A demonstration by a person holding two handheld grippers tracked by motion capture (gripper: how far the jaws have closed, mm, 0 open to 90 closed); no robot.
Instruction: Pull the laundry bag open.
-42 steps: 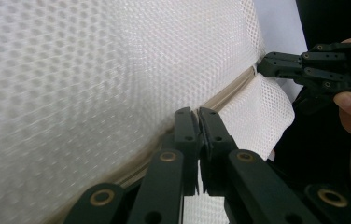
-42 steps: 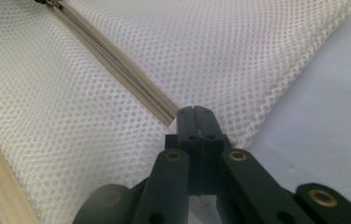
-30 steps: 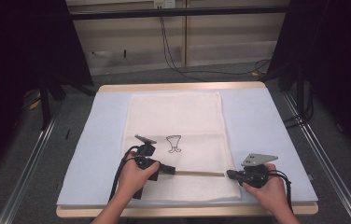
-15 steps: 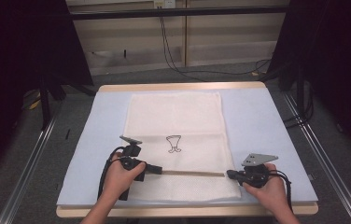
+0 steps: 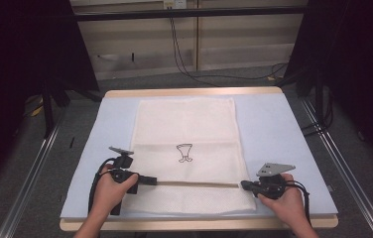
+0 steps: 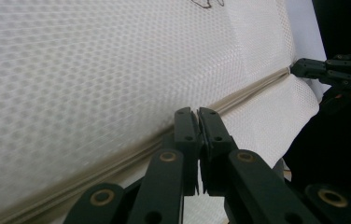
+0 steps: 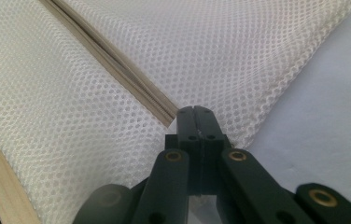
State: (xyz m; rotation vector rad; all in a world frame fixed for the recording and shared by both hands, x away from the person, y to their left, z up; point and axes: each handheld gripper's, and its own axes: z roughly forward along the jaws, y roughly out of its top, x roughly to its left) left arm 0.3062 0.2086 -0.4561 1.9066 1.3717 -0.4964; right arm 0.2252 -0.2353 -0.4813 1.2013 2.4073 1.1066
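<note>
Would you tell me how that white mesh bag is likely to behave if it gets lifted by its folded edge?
The white mesh bag is probably floppy: it lies flat and folds over itself, so it would likely drape and sag. Its open mesh suggests it is light. The thicker band along the fold may give a firmer hold.

We see the white mesh cloth [image 5: 187,148] lying flat over the middle of the bench [image 5: 274,129], so a hand can pass freely above it. Bare strips of bench run along both sides. The left gripper [image 5: 150,179] and right gripper [image 5: 244,185] flank its near fold, seemingly touching it.
</note>
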